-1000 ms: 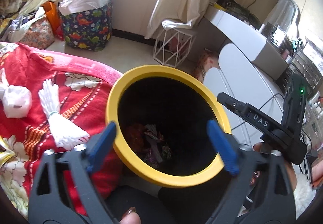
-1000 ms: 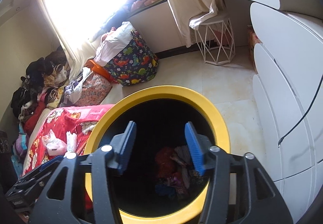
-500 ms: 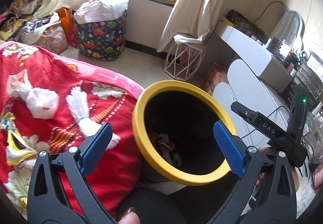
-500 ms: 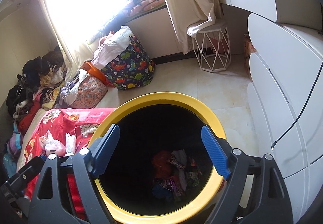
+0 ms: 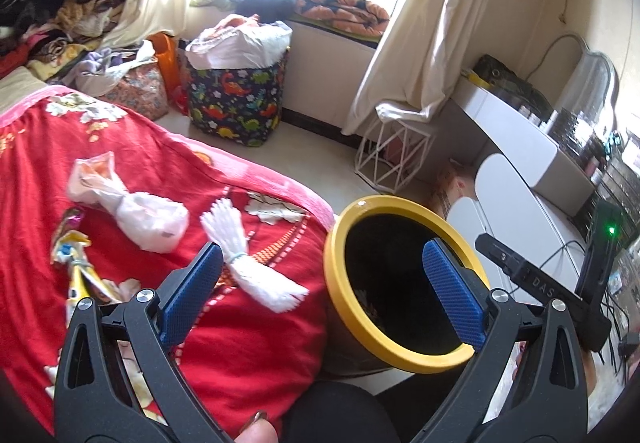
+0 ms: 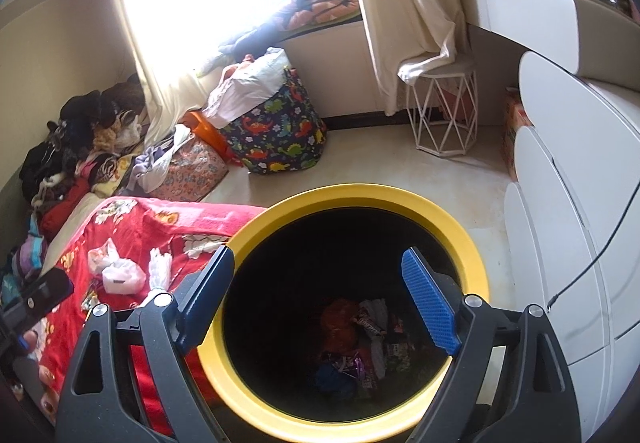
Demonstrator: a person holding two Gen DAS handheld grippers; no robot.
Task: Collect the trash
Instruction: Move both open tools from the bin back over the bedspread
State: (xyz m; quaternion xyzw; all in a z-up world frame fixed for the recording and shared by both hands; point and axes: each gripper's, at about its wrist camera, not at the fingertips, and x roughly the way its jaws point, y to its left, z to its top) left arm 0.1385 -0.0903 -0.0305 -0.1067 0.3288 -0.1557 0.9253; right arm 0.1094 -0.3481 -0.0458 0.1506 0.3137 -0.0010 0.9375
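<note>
Left wrist view: left tongs (image 5: pixel 320 283) are hanging wide open, holding nothing, over the gap between the bed (image 5: pixel 248 343) and the bin (image 5: pixel 404 357). Bin is standing on the floor, touching the bed edge. Trash is still lying on the bed left of the bin: white tassel (image 5: pixel 252 267) nearest, tied bag (image 5: pixel 148 219) beyond it, yellow wrapper (image 5: pixel 76 263) furthest. Right tongs body (image 5: pixel 560 295) is showing just right of the bin.

Right wrist view: right tongs (image 6: pixel 318 303) are also spread open and empty, hovering right above the bin (image 6: pixel 460 243) mouth. Wrappers (image 6: pixel 360 343) are sitting at the bin bottom.

Judgement: we're between pieces, in the reach-for-next-item step. Next move likely calls for swinging the left tongs away from the bin, dropping onto the tassel near its tied waist, closing, then carrying it over the rim.
</note>
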